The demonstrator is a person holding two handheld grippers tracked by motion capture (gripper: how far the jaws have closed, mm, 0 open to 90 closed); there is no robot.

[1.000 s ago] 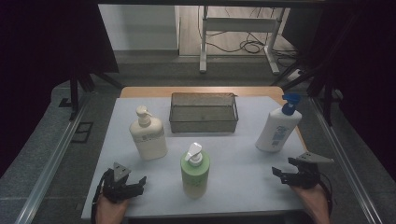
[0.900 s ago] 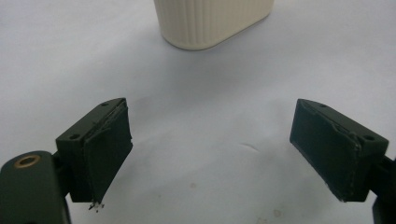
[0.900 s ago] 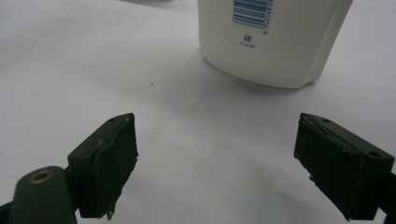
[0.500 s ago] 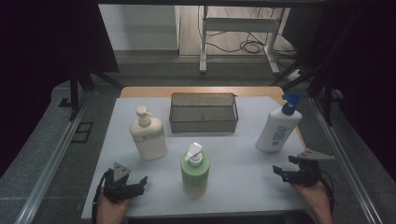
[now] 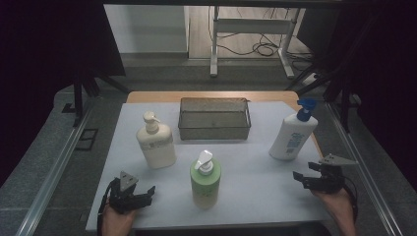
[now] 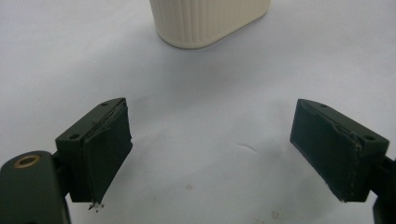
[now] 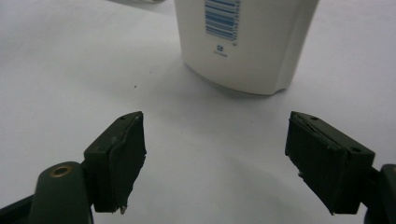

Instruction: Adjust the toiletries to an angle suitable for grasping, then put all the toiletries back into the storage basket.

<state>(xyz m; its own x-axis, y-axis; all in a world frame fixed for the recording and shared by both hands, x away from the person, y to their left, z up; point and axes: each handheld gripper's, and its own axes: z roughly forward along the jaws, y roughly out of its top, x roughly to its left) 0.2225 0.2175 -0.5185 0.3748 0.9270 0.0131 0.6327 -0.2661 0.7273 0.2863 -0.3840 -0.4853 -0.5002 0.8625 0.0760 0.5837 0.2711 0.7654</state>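
High view: white tabletop (image 5: 255,196) with three pump bottles and a wire basket (image 5: 214,118). Basket sits at the back centre, near the far edge, and looks empty. Cream bottle (image 5: 155,141) stands left of centre, upright; green bottle (image 5: 205,181) front centre, upright, near the front edge; white bottle (image 5: 294,132) with blue pump at the right, leaning slightly, close to the right edge. All three well apart from each other, with bare surface between them. Left tongs (image 5: 142,196) at the front-left corner, held in a hand (image 5: 116,221) coming in from the bottom, just beside the front edge, pointing right toward the green bottle, with a gap between. Right tongs (image 5: 301,179) at the front-right, in the other hand (image 5: 336,205), near the right edge, in front of the white bottle and apart from it. Left gripper view: jaws spread wide, nothing between them, bare white surface under them, base of the cream bottle (image 6: 210,21) ahead and clear of both jaws. Right gripper view: jaws also spread wide and empty, white bottle (image 7: 243,42) with its barcode label straight ahead, open surface between it and the jaws.
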